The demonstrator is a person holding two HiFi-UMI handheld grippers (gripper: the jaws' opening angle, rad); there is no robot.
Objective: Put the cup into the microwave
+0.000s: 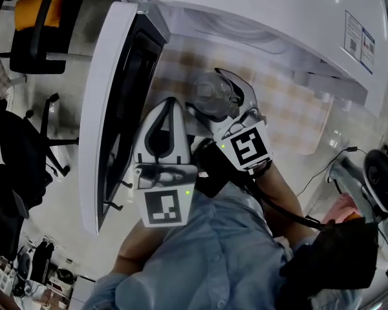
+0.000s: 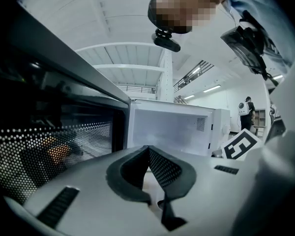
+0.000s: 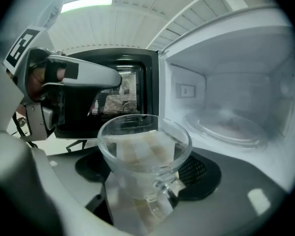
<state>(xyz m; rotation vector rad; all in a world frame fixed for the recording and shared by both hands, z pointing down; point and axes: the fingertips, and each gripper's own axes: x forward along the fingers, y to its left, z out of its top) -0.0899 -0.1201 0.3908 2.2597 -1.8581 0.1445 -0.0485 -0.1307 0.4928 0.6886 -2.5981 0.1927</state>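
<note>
Here the cup (image 3: 143,151) stands upright, clamped between the jaws of the right gripper (image 3: 147,168), its handle toward that camera. It is just outside the open microwave (image 3: 226,97), not yet inside. The door (image 3: 113,90) stands wide at the left. Nearby, the left gripper (image 2: 148,154) has its jaws together, empty.

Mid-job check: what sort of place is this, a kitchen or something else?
Probably a large lab or workshop hall, not a home kitchen: a high ribbed ceiling with strip lights, office chairs, and another person standing far off beyond the microwave.
</note>
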